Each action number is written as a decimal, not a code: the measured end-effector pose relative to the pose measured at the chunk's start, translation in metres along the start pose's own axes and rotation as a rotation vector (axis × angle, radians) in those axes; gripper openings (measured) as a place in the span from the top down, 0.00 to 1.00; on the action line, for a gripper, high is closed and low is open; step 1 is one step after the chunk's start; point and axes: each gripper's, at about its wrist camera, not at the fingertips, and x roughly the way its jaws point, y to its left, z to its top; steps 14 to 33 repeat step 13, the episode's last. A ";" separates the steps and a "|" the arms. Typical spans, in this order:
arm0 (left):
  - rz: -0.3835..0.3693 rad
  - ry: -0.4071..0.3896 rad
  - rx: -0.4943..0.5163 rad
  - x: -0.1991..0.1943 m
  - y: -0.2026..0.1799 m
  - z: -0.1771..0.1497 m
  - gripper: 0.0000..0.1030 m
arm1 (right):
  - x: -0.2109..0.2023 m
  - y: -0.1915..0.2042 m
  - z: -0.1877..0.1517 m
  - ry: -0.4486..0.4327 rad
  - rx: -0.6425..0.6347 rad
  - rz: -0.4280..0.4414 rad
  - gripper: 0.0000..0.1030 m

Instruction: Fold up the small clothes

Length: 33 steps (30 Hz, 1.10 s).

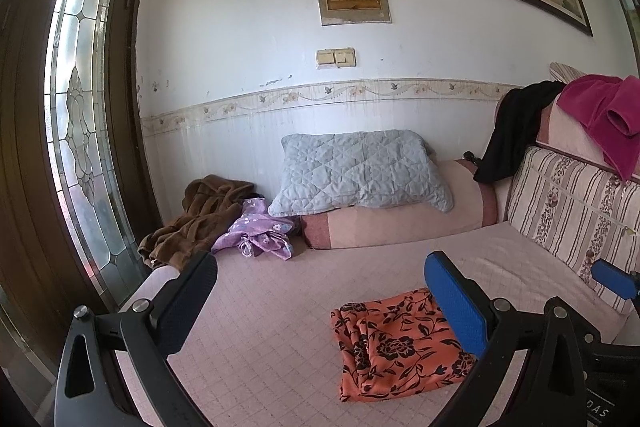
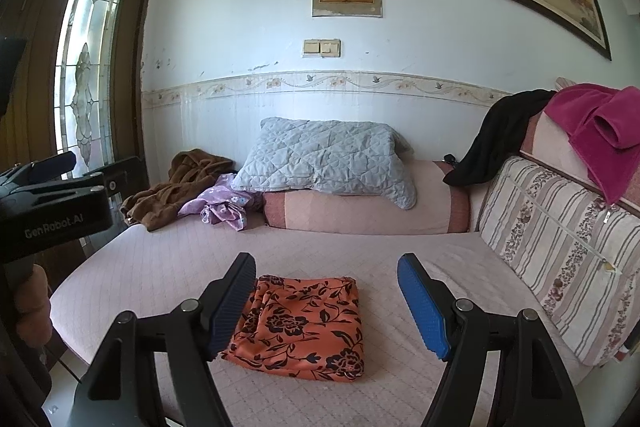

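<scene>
Both grippers hang over the pink sofa [image 2: 160, 267], pointing toward the far wall. The left gripper [image 1: 320, 301] has its jaws spread wide with nothing between them, and so does the right gripper [image 2: 326, 303]; neither touches any cloth.

The right view shows what the left does not: the left gripper's black body at the left edge, with a hand [image 2: 34, 311] wrapped round its handle below. It also shows the orange cloth [image 2: 302, 327] whole, lying between the right gripper's two pads. The left view shows the same cloth [image 1: 394, 345] partly hidden behind its blue pad [image 1: 458, 301], well to the right of centre, and one blue tip of the right gripper peeks in at the right edge.

The cloth lies on the near part of the seat, apart from everything else. It is orange with black flowers and vines, folded into a rough rectangle. Its left side is bunched into soft ridges, the rest is fairly flat, and layered edges show along the near side.

Far back on the seat a brown garment [image 2: 176, 187] and a purple flowered one [image 2: 222, 207] lie crumpled beside a grey pillow [image 2: 324, 159]. A black garment [image 2: 496, 139] and a magenta one [image 2: 600, 131] hang over the striped back cushion [image 2: 552, 239].
</scene>
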 end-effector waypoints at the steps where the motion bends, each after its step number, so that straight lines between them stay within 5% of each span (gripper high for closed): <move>1: 0.000 0.001 0.000 0.000 0.001 -0.001 0.00 | 0.001 0.001 0.000 0.001 -0.002 0.001 0.25; 33: -0.016 0.015 -0.016 0.019 0.007 -0.009 0.00 | 0.023 0.008 -0.004 0.036 -0.010 0.018 0.25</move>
